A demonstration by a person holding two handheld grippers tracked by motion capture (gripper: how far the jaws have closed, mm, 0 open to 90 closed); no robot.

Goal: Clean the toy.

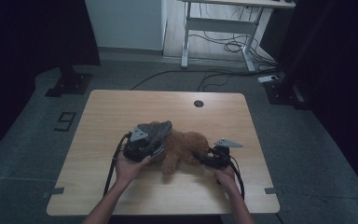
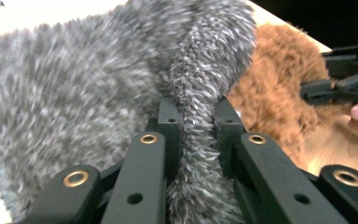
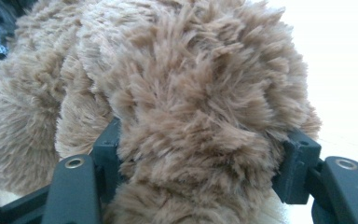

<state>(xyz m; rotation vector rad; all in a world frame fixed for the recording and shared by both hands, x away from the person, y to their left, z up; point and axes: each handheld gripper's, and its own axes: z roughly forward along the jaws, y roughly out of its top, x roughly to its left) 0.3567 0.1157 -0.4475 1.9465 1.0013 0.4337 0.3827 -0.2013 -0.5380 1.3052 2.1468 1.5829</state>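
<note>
Left gripper point(image 2: 196, 140) pinched tight on grey furry cloth point(image 2: 88, 88), right gripper point(image 3: 205, 163) spread wide around brown plush toy point(image 3: 177, 93).

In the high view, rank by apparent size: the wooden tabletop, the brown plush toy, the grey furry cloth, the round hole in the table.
1. Wooden tabletop
2. Brown plush toy
3. Grey furry cloth, partly hidden by the left gripper, so this placing is unsure
4. Round hole

Grey furry cloth point(image 2: 98, 88) is cut off at the left gripper view's left and bottom edges. Much of the brown plush toy point(image 3: 182, 107) is cropped by the right gripper view's frame; its shape cannot be told. Both forearms are cut off at the high view's bottom edge.
</note>
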